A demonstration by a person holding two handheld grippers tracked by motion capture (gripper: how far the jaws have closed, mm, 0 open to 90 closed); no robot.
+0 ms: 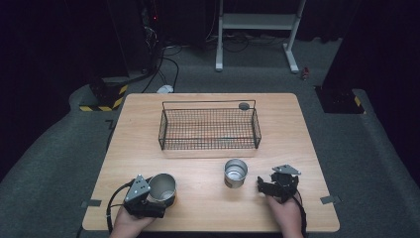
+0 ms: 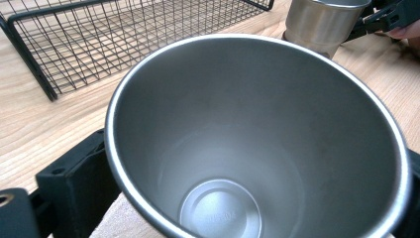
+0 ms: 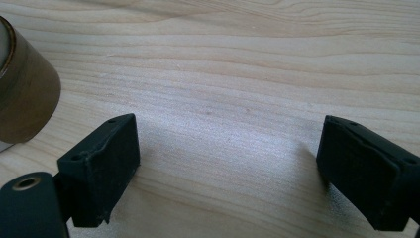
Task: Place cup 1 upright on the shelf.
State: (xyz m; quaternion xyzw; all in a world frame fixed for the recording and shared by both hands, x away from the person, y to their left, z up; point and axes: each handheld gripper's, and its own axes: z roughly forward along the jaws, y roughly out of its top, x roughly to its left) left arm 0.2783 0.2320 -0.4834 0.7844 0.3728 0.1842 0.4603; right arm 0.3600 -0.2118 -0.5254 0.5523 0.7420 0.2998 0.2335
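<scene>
On the tabletop (image 1: 208, 168), before the wire basket (image 1: 209, 130), the left gripper (image 1: 148, 194) has its fingers grasping a steel cup (image 1: 162, 188); the right gripper (image 1: 277, 184) waits, fingers released, beside a second cup (image 1: 236, 172). A loose grip could let the tilted cup slip.

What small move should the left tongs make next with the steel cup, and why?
Probably close a little more. The left tongs have the steel cup between their jaws, and I cannot tell whether the pads press on it. The wire basket lies beyond it, and a lift needs a firm grip.
</scene>
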